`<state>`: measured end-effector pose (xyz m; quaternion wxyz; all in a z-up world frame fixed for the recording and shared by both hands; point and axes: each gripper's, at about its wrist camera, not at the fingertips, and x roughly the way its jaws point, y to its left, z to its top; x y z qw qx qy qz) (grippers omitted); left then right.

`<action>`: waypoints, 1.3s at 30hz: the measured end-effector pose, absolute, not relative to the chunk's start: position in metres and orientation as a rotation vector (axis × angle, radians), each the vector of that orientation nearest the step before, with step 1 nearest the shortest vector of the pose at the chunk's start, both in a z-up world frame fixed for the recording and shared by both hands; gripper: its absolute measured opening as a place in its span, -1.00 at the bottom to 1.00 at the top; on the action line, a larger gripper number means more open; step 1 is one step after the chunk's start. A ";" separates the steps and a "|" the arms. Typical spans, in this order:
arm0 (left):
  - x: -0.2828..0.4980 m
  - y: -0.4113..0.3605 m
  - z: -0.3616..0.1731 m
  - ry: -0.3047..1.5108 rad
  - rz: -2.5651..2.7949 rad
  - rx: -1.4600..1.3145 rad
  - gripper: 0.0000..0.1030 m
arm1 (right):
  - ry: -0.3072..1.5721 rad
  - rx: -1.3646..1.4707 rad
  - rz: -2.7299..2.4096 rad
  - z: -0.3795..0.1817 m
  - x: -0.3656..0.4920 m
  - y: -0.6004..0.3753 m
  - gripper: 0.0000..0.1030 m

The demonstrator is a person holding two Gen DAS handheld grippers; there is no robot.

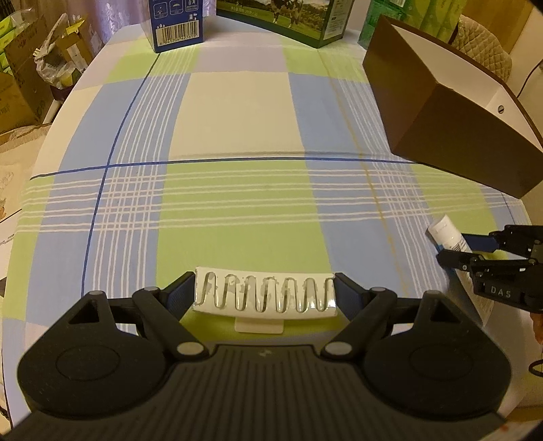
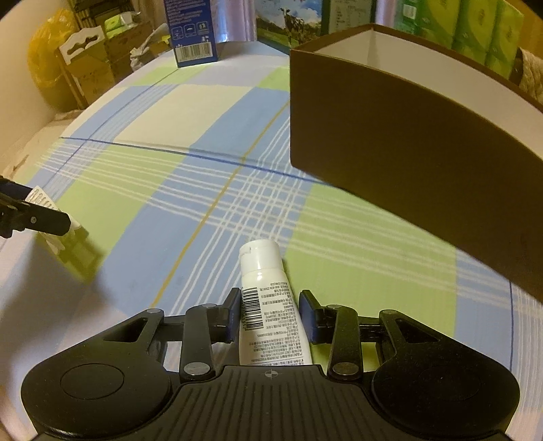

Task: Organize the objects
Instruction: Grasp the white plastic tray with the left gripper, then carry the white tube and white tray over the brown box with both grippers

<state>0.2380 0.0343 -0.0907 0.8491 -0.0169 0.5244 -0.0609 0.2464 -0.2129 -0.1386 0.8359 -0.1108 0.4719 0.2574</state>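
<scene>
The left claw [image 1: 264,293] pinches one white blister strip [image 1: 264,294] by its two ends, near the front edge of the checked-cloth desk [image 1: 237,118]; its foil is worn and any print is too faint to read. The right claw [image 2: 269,313] grips one white tube [image 2: 268,305] by its sides, cap pointing far, the tube's tail hidden under the claw body and its small print unreadable. One brown box [image 2: 407,152] with a white inside stands open on the right, cut off at the frame edge, while a blue carton [image 1: 176,23] and a green cow-print carton [image 1: 288,20] at the far edge are both cropped at the top.
</scene>
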 end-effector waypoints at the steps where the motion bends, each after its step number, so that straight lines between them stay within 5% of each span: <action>1: 0.236 0.033 -0.090 1.103 -0.130 -0.035 0.61 | 1.001 -0.222 0.542 -0.138 0.244 -0.216 -0.35; 39: 0.232 -0.083 -0.017 0.940 -0.311 0.064 0.61 | 0.803 0.065 0.461 -0.029 0.202 -0.326 -0.35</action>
